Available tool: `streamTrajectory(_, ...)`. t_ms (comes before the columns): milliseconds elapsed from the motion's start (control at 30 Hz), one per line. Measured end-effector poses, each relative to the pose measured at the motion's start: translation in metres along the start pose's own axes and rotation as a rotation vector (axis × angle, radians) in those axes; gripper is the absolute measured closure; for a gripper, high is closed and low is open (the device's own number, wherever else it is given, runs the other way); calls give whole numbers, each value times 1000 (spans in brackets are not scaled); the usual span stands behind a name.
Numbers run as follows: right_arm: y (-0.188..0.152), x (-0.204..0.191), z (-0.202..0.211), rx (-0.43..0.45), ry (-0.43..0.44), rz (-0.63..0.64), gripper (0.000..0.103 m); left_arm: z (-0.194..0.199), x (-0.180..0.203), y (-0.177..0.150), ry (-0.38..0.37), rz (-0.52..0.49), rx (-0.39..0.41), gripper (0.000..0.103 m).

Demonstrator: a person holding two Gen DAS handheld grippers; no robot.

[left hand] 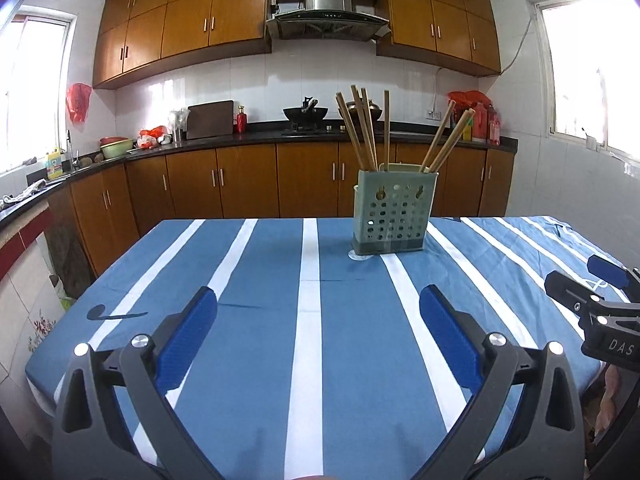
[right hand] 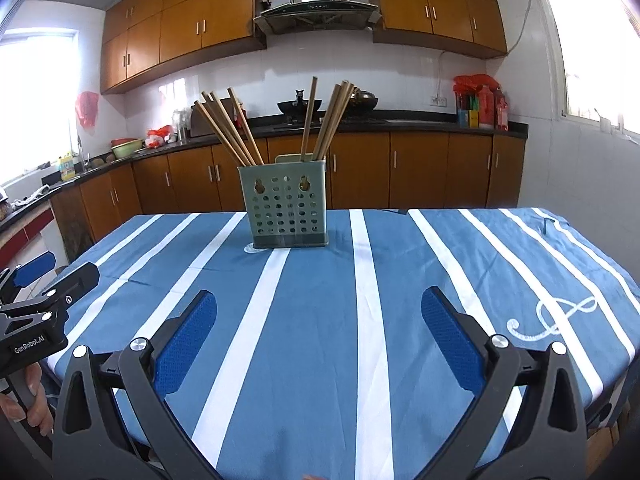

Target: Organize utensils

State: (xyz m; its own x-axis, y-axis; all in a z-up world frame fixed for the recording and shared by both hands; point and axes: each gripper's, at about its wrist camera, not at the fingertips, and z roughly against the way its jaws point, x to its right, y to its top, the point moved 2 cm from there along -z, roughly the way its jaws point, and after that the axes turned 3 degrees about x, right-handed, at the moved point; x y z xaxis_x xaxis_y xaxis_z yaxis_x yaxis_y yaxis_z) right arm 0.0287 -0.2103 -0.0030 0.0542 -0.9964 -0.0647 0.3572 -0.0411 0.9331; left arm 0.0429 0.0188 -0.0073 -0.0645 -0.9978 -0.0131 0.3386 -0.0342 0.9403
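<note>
A pale green perforated utensil holder [left hand: 394,216] stands on the far middle of the blue striped table [left hand: 260,340]; it also shows in the right wrist view [right hand: 289,208]. Several wooden chopsticks [left hand: 362,128] stand in it in two bunches, also seen in the right wrist view [right hand: 230,126]. My left gripper [left hand: 318,308] is open and empty above the near table. My right gripper [right hand: 319,308] is open and empty above the near table, to the right of the left one. Each gripper shows at the edge of the other's view: the right gripper [left hand: 600,292], the left gripper [right hand: 48,280].
The table's far edge runs just behind the holder [right hand: 440,210]. Beyond it is a kitchen counter [left hand: 240,140] with a wok [left hand: 306,114], cutting board, bottles and a sink at the left. Windows stand at both sides.
</note>
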Motion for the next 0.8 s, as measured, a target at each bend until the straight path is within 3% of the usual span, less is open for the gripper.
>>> streamTrajectory(800,-5,7,0,-9,-8,-26,2,-4,2,-6,-16,20,-23,4)
